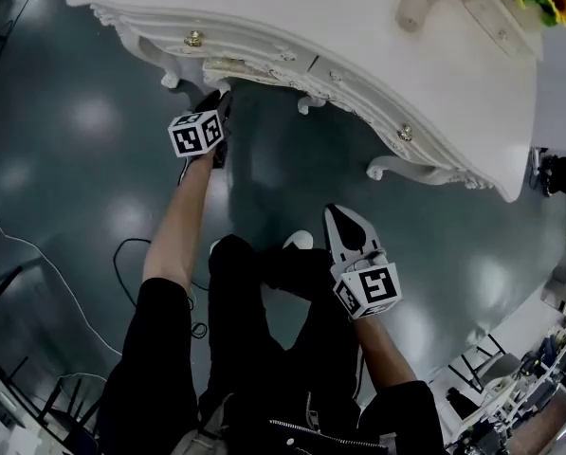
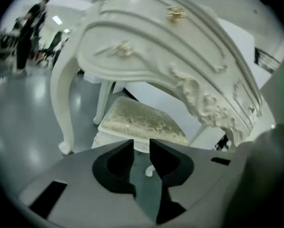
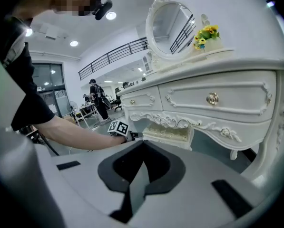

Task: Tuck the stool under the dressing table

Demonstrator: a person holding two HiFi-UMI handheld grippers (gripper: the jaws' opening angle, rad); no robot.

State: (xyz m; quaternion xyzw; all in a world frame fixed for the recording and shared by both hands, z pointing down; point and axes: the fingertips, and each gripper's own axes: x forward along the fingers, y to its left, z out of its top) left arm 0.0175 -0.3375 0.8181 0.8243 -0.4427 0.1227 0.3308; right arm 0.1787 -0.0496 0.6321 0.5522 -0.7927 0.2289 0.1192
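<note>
Looks basically done — white carved stool with cream patterned cushion already parked under the ornate white dressing table. Left gripper slightly parted, gripping nothing; right gripper closed tight, empty — both out in front of that table.

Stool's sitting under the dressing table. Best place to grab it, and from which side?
Probably the stool by its front seat edge, coming level from the open front: the dressing table overhangs the seat and its legs stand either side.
</note>
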